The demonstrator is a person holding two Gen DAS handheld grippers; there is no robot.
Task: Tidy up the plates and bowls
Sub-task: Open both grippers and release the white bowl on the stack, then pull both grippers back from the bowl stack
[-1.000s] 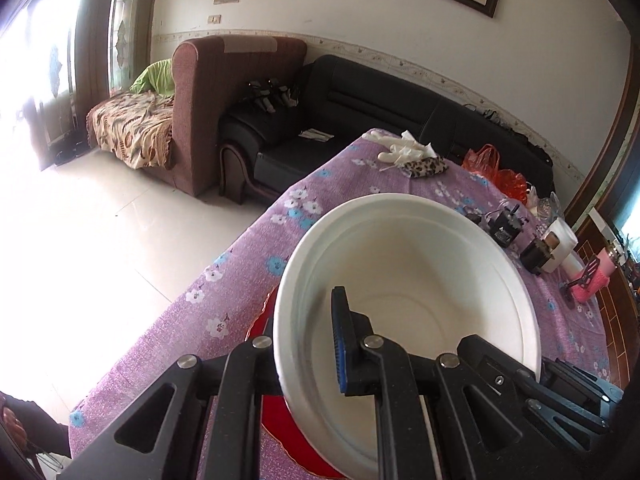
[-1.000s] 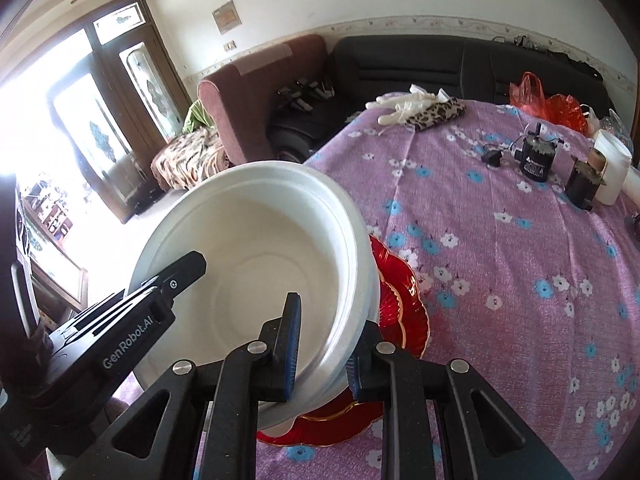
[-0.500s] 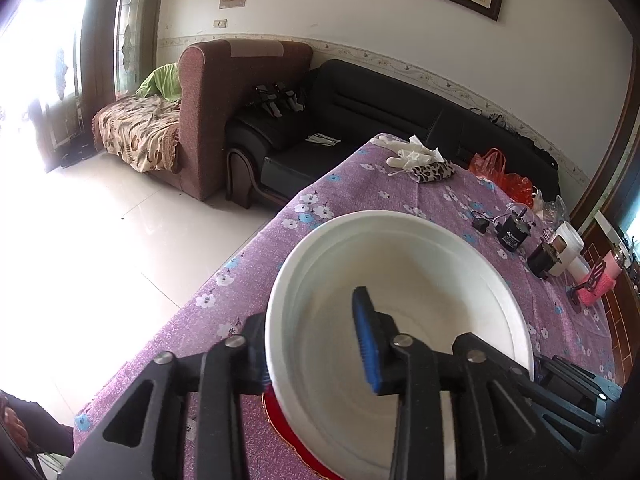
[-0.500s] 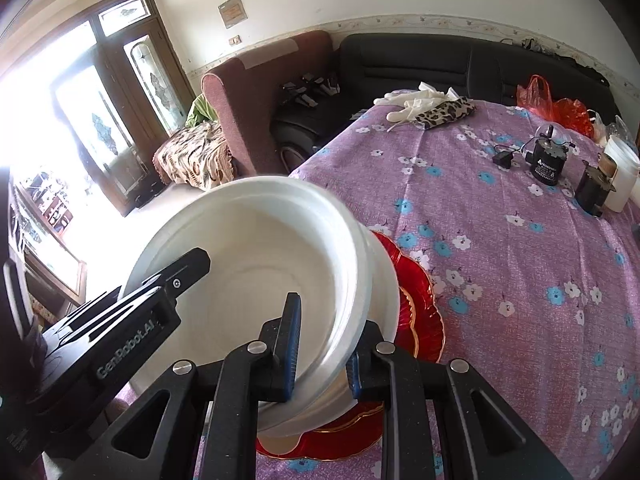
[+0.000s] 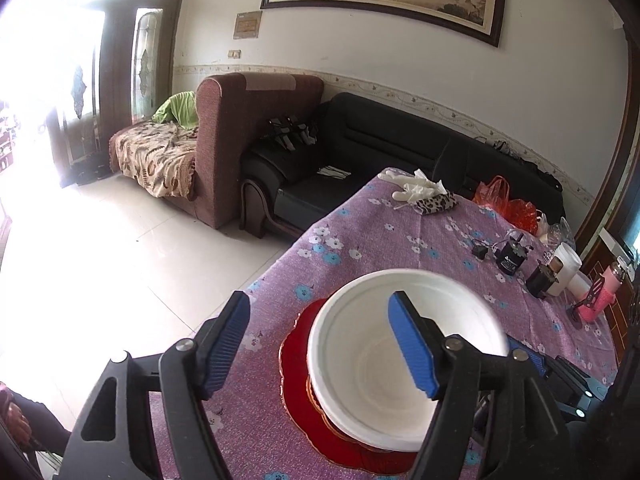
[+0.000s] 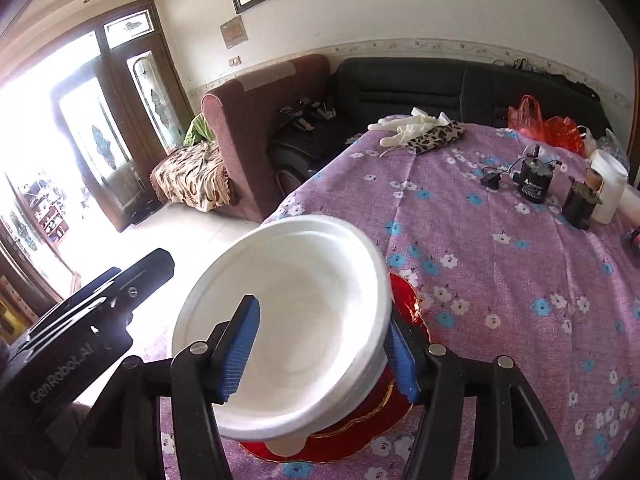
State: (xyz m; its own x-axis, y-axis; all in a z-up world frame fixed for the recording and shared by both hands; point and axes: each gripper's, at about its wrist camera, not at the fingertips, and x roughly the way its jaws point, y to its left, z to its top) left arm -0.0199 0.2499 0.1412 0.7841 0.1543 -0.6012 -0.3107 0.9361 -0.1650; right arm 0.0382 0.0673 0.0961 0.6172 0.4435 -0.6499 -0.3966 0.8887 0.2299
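Bowl on red plate, rim between the spread fingers of both | left gripper: jaws just opened, holding nothing | right gripper: jaws just opened, holding nothing

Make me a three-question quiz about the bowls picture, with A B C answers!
1. Where does the white bowl sit?
A. on the red plates
B. on the sofa
C. on the floor

2. What colour is the tablecloth?
A. green
B. purple with flowers
C. plain white

3. How is the left gripper?
A. shut on the bowl
C. open
B. shut on a cup

Answers: 1 A, the red rim shows under the bowl. 2 B, purple cloth with white and blue flowers. 3 C, its jaws have just been opening and stand wide, clear of the bowl's rim.
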